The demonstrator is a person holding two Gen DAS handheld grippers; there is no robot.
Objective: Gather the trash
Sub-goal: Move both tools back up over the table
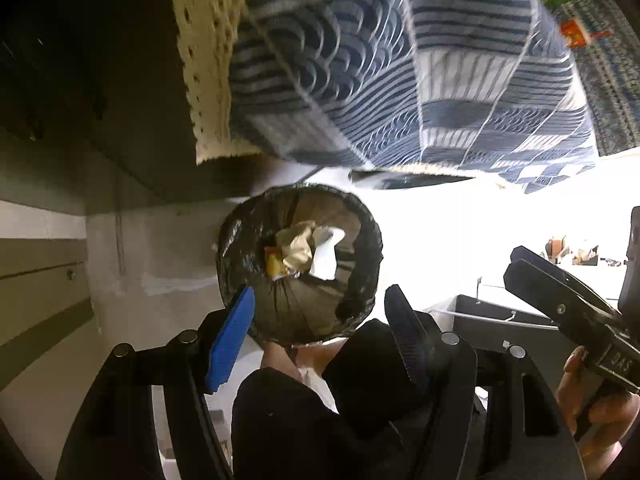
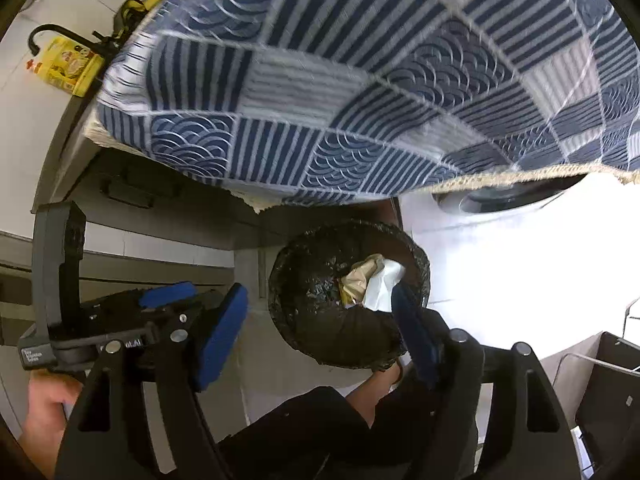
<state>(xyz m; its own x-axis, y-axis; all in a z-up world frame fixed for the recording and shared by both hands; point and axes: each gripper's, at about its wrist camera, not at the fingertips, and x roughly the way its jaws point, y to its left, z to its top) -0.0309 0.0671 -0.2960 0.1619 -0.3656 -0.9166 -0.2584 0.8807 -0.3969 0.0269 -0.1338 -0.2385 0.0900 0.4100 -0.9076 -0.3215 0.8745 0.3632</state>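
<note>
Both wrist views look steeply down at a round trash bin (image 1: 298, 266) lined with a black plastic bag, standing on a pale floor (image 1: 160, 248) just under the hanging edge of a blue-and-white patterned cloth (image 1: 400, 72). Inside the bin lies the trash: a crumpled beige paper (image 1: 296, 246), a white tissue (image 1: 326, 254) to its right, and a yellow wrapper (image 1: 274, 266) to its left. All three sit together near the middle of the bag.

Left gripper (image 1: 320, 328): jaws spread apart, nothing between the pads; bin seen through the gap. Its blue-padded finger (image 1: 230, 340) lies over the bin's near-left rim in the picture; actual contact cannot be told. The other finger (image 1: 408, 336) looks dark.

Right gripper (image 2: 320, 332): jaws spread, nothing pinched. Its left pad (image 2: 220, 336) is clear of the bin; its right finger (image 2: 414, 332) overlaps the bin's near-right rim, just below the tissue (image 2: 384, 286). Touching or not cannot be told.

The left view shows the right gripper's body at far right, with a hand (image 1: 592, 404) on its handle. The right view shows the left gripper at left, also hand-held (image 2: 44, 412). The person's dark-clothed legs (image 1: 300, 420) are near the bin. A cream knitted cloth (image 1: 208, 60) hangs left of the patterned one. A yellow packet (image 2: 68, 66) sits far left in the right view.
</note>
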